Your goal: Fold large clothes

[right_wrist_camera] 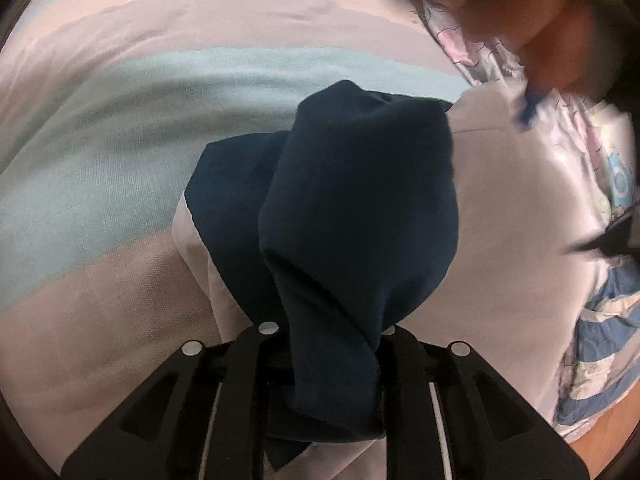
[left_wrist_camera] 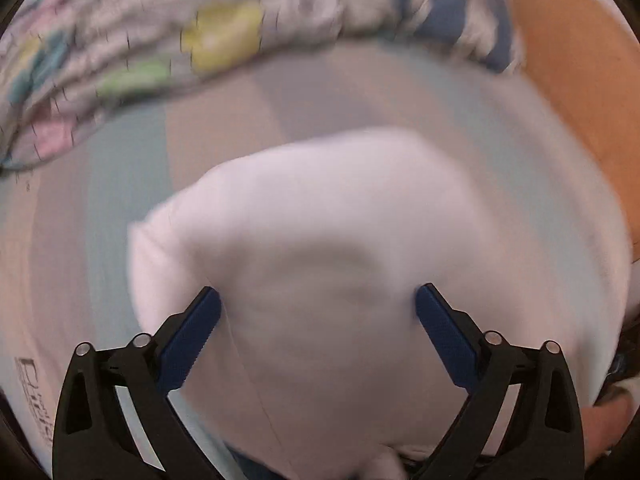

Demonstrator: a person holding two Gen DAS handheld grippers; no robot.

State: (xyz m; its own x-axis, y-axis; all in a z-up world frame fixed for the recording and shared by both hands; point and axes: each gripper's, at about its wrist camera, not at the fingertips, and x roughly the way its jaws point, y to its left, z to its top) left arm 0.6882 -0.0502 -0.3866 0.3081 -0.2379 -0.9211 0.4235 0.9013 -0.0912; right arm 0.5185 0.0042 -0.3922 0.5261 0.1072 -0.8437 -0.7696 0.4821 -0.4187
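Observation:
A white garment (left_wrist_camera: 320,240) lies bunched on the striped bed sheet (left_wrist_camera: 120,184). My left gripper (left_wrist_camera: 318,304) is open above it, blue pads wide apart, nothing between them. The view is blurred by motion. In the right wrist view my right gripper (right_wrist_camera: 328,340) is shut on a dark navy garment (right_wrist_camera: 352,200), which drapes over the fingers and hides them. The white garment (right_wrist_camera: 500,208) lies under and to the right of the navy one.
A patterned quilt (left_wrist_camera: 132,48) with pastel patches lies bunched at the far side of the bed; it also shows in the right wrist view (right_wrist_camera: 600,184). A blue-and-white cloth (left_wrist_camera: 452,4) and an orange wooden board (left_wrist_camera: 580,64) are at the right. A blurred hand (right_wrist_camera: 532,20) is at the upper right.

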